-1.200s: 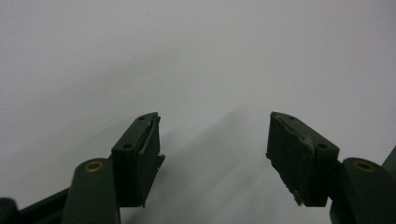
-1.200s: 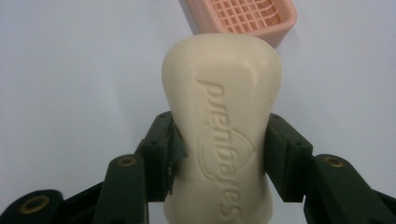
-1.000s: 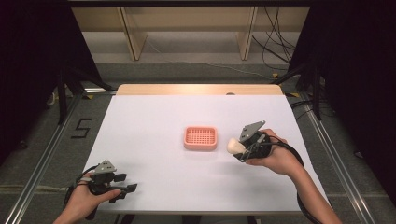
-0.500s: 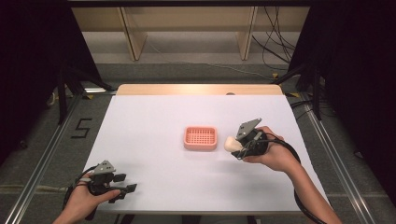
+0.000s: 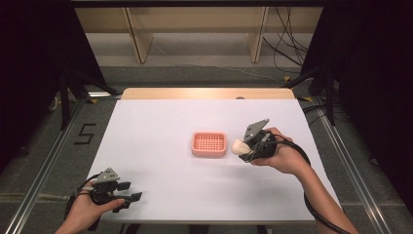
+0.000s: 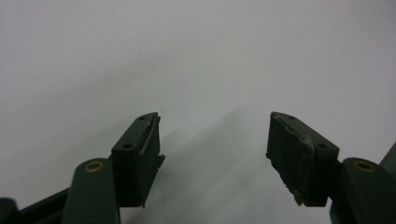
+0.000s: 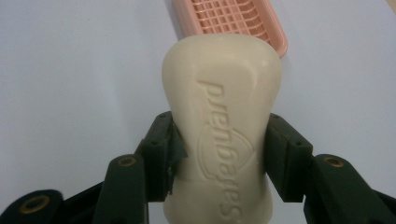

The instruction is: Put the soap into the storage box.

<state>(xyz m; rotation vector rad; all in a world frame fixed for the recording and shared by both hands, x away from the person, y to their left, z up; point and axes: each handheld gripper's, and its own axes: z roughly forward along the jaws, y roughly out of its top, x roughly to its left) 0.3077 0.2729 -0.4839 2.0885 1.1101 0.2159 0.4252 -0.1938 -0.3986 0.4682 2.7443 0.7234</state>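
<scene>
A cream bar of soap [image 7: 223, 126] with embossed lettering is clamped by its sides between the pads of my right gripper [image 7: 219, 154]. In the high view that right gripper [image 5: 242, 150] hovers just right of a pink slotted soap dish [image 5: 209, 144] in the middle of the white table, with the soap [image 5: 238, 146] pointing at the dish. The dish [image 7: 233, 21] also appears beyond the soap in the right gripper view. My left gripper [image 5: 130, 197] rests low at the table's front left corner; its jaws [image 6: 215, 158] stand wide apart over bare white surface, holding nothing.
The white table top [image 5: 160, 126] has a wooden strip [image 5: 204, 93] along its far edge. Metal rails [image 5: 44, 170] run along both sides on the floor. Shelving legs and cables stand beyond the table.
My right gripper has carried the soap a little leftward, closer to the pink dish. The left gripper has stayed put.
</scene>
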